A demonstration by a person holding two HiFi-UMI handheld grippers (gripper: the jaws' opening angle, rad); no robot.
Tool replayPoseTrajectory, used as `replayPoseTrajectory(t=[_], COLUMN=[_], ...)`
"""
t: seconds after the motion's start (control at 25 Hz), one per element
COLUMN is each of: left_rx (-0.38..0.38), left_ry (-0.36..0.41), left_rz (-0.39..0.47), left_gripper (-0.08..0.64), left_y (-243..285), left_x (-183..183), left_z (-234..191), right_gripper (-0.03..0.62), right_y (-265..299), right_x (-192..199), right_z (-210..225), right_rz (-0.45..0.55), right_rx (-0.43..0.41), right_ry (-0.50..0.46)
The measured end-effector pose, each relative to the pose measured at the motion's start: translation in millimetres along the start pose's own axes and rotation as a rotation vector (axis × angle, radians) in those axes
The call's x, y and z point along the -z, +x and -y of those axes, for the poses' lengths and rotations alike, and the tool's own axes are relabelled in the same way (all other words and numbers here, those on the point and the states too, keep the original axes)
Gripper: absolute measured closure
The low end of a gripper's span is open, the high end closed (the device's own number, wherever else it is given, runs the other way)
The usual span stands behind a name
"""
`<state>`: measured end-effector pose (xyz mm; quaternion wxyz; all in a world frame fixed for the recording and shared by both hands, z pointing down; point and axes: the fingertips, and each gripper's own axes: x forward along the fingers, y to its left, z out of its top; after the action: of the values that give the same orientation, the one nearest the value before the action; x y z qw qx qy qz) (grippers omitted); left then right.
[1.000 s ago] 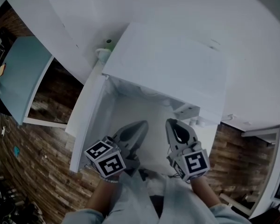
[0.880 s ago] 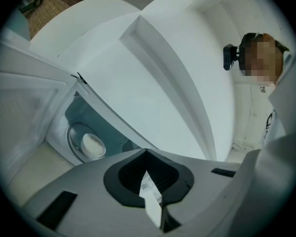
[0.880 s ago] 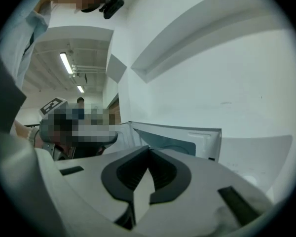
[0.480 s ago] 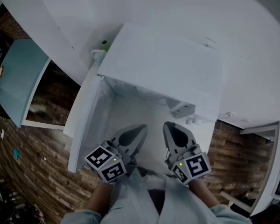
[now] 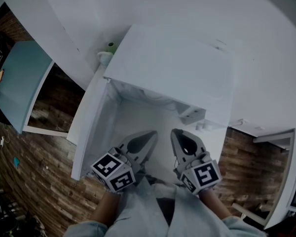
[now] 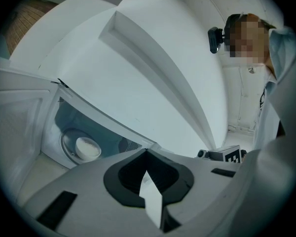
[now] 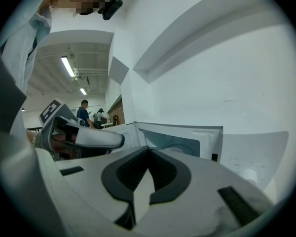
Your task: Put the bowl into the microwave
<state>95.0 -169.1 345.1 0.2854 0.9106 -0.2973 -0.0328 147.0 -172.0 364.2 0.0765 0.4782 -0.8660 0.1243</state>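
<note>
Almost nothing has changed in the last second. My left tool (image 5: pixel 149 135) has rolled slightly at the wrist, and my right tool (image 5: pixel 179 136) has held its place. Both still hover just in front of the boxy white microwave (image 5: pixel 172 68), whose white door (image 5: pixel 91 127) stands swung wide open to the left. Each tool's jaws are pressed together with nothing between them.

The small round white bowl (image 6: pixel 87 147) shows in the left gripper view. It sits inside the pale blue cavity on the round glass turntable (image 6: pixel 65 151), well apart from either tool. In the head view the microwave's top hides it.

I judge the placement itself done. Both tools are empty and clear of the opening, and only the open door is left to deal with.
</note>
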Motion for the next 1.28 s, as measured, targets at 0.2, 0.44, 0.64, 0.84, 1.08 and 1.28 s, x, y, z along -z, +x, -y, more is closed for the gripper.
replayPoseTrajectory(t=[0.2,0.44,0.64,0.84,1.08,1.28], left_rx=[0.008,0.013,0.011,0.017,0.014,0.018], left_ry=[-0.001,-0.004,-0.004,-0.008,-0.011,-0.013], left_rz=[-0.005,-0.011,-0.012,-0.015,-0.011,-0.018], left_gripper=[0.561,0.561,0.561,0.561,0.561,0.561], left_y=[2.0,4.1,3.5,1.5,2.0,1.9], left_x=[1.4,4.5,6.7,9.0,6.6,7.9], left_z=[4.4,5.7,6.0,6.0,7.6,7.6], right_gripper=[0.589,0.591,0.590,0.589,0.590,0.589], right_y=[-1.7,-3.4,-3.7,-2.2,-1.7,-1.5], right_x=[-0.4,0.5,2.2,1.6,3.1,2.7], right_z=[0.4,3.1,1.7,-1.5,-3.5,-6.3], right_rz=[-0.003,-0.006,-0.012,-0.013,-0.023,-0.018], right_rx=[-0.002,0.003,-0.003,-0.010,-0.013,-0.022], right_ry=[-0.015,-0.017,-0.020,-0.029,-0.027,-0.026])
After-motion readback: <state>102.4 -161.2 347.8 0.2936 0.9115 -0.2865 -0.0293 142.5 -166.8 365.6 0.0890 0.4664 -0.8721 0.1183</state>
